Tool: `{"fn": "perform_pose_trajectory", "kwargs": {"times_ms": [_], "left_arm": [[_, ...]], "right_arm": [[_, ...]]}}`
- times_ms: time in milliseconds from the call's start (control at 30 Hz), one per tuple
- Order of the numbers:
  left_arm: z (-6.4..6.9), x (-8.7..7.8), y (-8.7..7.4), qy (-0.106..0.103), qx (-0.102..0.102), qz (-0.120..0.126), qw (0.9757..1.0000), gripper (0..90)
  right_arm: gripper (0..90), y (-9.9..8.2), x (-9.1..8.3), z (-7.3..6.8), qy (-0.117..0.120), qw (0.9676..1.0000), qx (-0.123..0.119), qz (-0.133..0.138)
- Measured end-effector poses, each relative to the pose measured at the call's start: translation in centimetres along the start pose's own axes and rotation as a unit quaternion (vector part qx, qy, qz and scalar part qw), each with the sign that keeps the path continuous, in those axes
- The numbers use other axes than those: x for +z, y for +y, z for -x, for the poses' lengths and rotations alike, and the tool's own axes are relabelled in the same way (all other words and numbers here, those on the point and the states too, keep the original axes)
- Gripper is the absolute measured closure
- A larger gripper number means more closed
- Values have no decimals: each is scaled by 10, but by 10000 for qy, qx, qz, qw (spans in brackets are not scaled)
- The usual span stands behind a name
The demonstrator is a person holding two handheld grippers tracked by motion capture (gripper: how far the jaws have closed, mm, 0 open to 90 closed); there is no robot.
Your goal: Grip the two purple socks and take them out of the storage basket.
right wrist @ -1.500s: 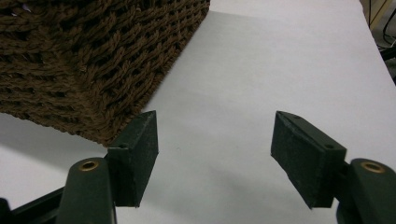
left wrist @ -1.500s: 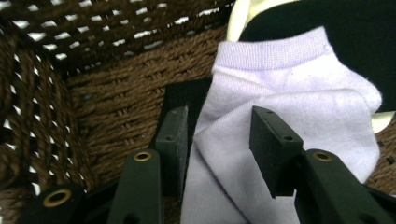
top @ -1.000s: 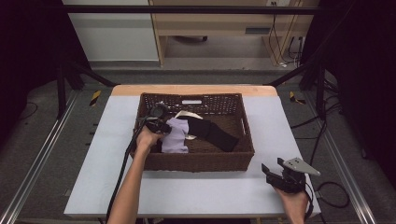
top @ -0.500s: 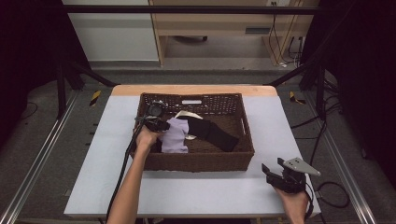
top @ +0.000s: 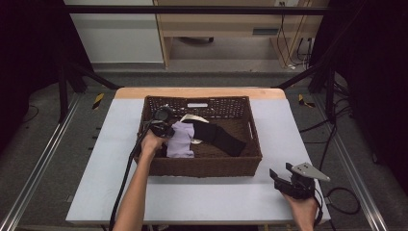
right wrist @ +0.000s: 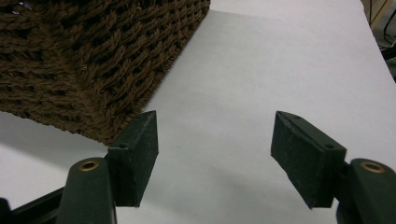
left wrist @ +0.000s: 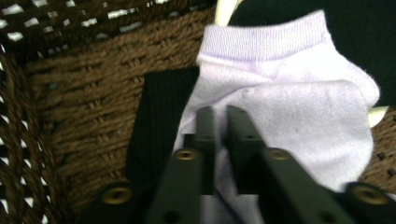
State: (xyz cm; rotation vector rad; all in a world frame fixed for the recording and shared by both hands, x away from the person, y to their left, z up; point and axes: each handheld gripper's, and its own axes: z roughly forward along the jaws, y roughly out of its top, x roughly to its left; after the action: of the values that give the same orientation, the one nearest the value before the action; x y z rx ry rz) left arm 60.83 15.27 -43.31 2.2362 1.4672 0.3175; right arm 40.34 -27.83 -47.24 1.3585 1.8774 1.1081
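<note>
Wicker basket (left wrist: 70, 93) fills the left gripper (left wrist: 222, 119) view, jaws just pinched on the lilac sock (left wrist: 299, 107).

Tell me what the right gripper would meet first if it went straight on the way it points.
Probably nothing: the right gripper, jaws open, looks along bare white tabletop; the brown wicker basket lies off to one side, though depth is unclear.

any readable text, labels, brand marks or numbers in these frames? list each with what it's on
None readable.
The white tag on the far wall of the wicker basket: too small and blurred to tell whether it carries print.
The lavender sock, the black sock and the grey plate on the right gripper: no marks visible.
</note>
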Motion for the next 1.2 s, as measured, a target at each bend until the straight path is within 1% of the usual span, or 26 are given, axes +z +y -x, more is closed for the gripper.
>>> {"fn": "perform_pose_trajectory", "kwargs": {"times_ms": [33, 100, 233, 267, 300, 333, 367, 400, 433, 500, 533, 600, 667, 767, 800, 833, 867, 933, 967, 1000, 1033, 1067, 1133, 1167, 1200], "left_arm": [[0, 0, 0, 0, 0, 0, 10000, 871], [-1, 0, 0, -36, -84, -85, 9999, 881], [-1, -1, 1, -78, -129, -115, 9998, 891], [0, -2, 1, -92, -128, -85, 9998, 892], [0, -5, 1, -179, -130, 20, 9998, 892], [0, -5, 1, -179, -130, 20, 9998, 892], [0, -9, 1, -270, -121, 158, 9994, 892], [0, -11, 1, -298, -113, 254, 9992, 892], [0, -16, 0, -351, -87, 434, 9984, 892], [1, -19, 0, -344, -62, 584, 9977, 892], [2, -24, 0, -367, 23, 811, 9960, 893], [4, -28, -1, -367, 104, 1013, 9941, 892], [5, -33, -1, -429, 115, 1255, 9911, 893], [6, -39, -2, -473, 201, 1538, 9868, 892], [8, -40, -3, -503, 232, 1598, 9856, 892], [8, -40, -3, -503, 232, 1598, 9856, 892], [9, -41, -2, -484, 320, 1690, 9839, 892], [11, -43, 0, -569, 437, 1817, 9807, 892], [15, -43, 5, -628, 599, 1888, 9782, 892], [15, -43, 5, -628, 599, 1888, 9782, 892], [19, -42, 9, -578, 677, 1834, 9790, 892], [23, -41, 13, -582, 738, 1818, 9788, 892], [30, -42, 18, -686, 772, 1873, 9769, 892], [41, -44, 21, -862, 828, 1918, 9741, 892], [41, -44, 21, -862, 828, 1918, 9741, 892]], "right_arm": [[321, 0, 0, 0, 0, 10000, 0, 0], [321, 0, 0, 0, -1, 10000, 4, 3], [321, 0, 0, 0, -3, 10000, -2, 8], [321, 0, 0, 0, 1, 10000, 7, 8], [322, 0, -1, 0, 6, 10000, 26, 6], [322, 0, -1, 0, 6, 10000, 26, 6], [323, 0, -1, 0, -4, 10000, 32, 8], [323, 0, -1, 0, -4, 10000, 32, 8], [323, 0, -1, 1, -11, 10000, 33, 13], [323, 0, -1, 1, -14, 10000, 46, 14], [324, 0, -1, 0, -12, 10000, 17, 14], [325, 0, -1, 0, -32, 10000, -8, 24], [325, 0, -1, 1, -18, 10000, 40, 19], [325, 0, -1, 1, -31, 10000, 16, 34], [325, 0, -1, 1, -24, 10000, 28, 24], [325, 0, -1, 0, -17, 10000, 35, 18], [325, 0, -1, 0, -25, 10000, 15, 24], [325, 0, 0, 1, -44, 10000, -9, 31], [325, 0, -1, 1, -46, 10000, -1, 42], [325, 0, -1, 1, -46, 10000, -1, 42], [325, 0, 0, 2, -57, 10000, -3, 18], [325, 0, 0, 2, -57, 10000, -3, 18], [326, 0, 1, 2, -57, 10000, 17, 0], [327, 0, 0, 2, -58, 10000, 8, 8], [327, 0, 0, 2, -45, 10000, 29, 7]]}}
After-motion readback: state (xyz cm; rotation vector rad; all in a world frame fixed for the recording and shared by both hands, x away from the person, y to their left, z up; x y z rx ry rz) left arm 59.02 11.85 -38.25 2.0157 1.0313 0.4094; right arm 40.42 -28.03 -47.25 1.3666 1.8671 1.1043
